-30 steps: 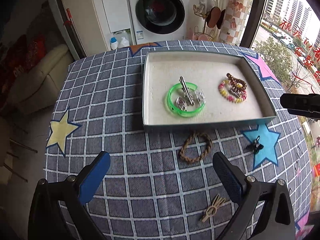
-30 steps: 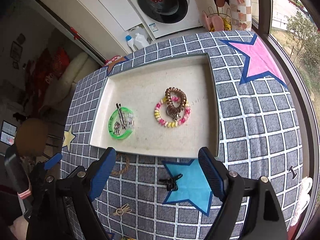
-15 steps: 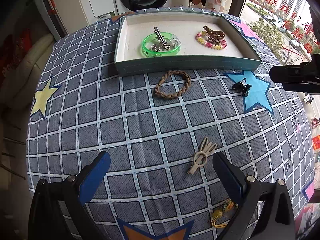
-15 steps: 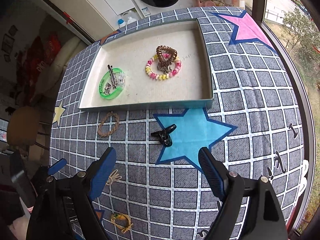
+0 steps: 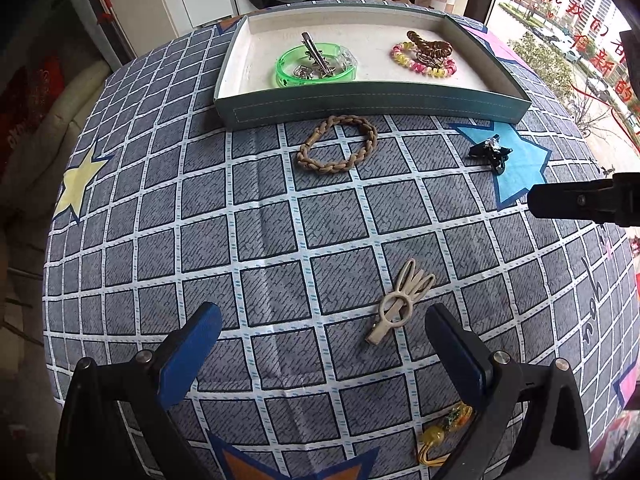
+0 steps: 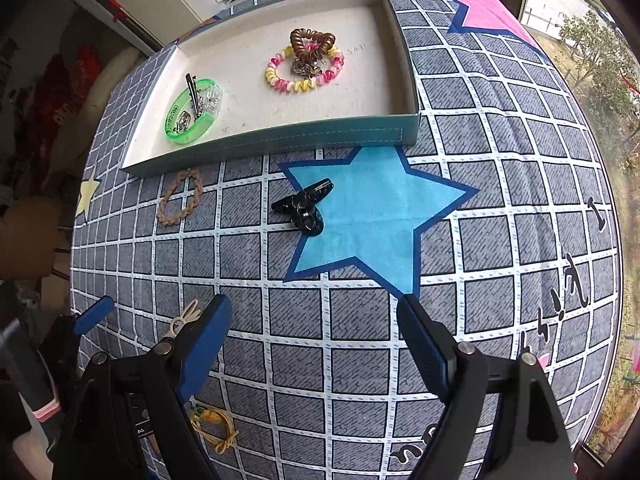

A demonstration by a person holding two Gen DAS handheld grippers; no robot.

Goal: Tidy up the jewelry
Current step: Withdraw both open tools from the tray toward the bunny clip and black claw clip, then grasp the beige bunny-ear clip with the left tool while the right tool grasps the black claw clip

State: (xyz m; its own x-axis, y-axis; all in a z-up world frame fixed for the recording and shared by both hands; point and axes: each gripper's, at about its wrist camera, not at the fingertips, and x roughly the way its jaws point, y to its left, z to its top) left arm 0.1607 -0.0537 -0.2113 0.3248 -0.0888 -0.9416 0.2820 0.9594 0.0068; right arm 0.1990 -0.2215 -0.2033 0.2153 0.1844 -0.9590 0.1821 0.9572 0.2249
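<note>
**Both grippers held wide above the loose pieces on the counter**

The left gripper point(image 5: 322, 342) stands with its blue pads spread apart and nothing between them. Just under its right finger lies a yellow corded charm point(image 5: 438, 438), partly hidden. A little ahead, near that same finger, a beige hair clip point(image 5: 400, 304) lies flat on the checked cloth point(image 5: 280, 240) that covers the counter.

The right gripper point(image 6: 314, 344) is likewise spread wide and empty, hanging above the grey squares just short of the blue star point(image 6: 372, 216) printed on the cloth. A black claw clip point(image 6: 305, 206) rests on the star's left edge, half on the blue and half on the grey.

Farther on, a braided brown bracelet point(image 5: 338, 145) lies on the cloth just in front of the tray's near wall, close to it; whether it touches cannot be told.

The teal tray point(image 5: 376, 104) sits at the far side of the counter. Inside it on the left is a green bangle point(image 5: 316, 66) with a silver clip point(image 5: 318, 56) laid across it and small metal pieces within its ring. To the right, apart from the bangle, a pink and yellow coil band point(image 6: 304, 70) lies with a brown coil band point(image 6: 312, 42) resting on its far edge.
</note>
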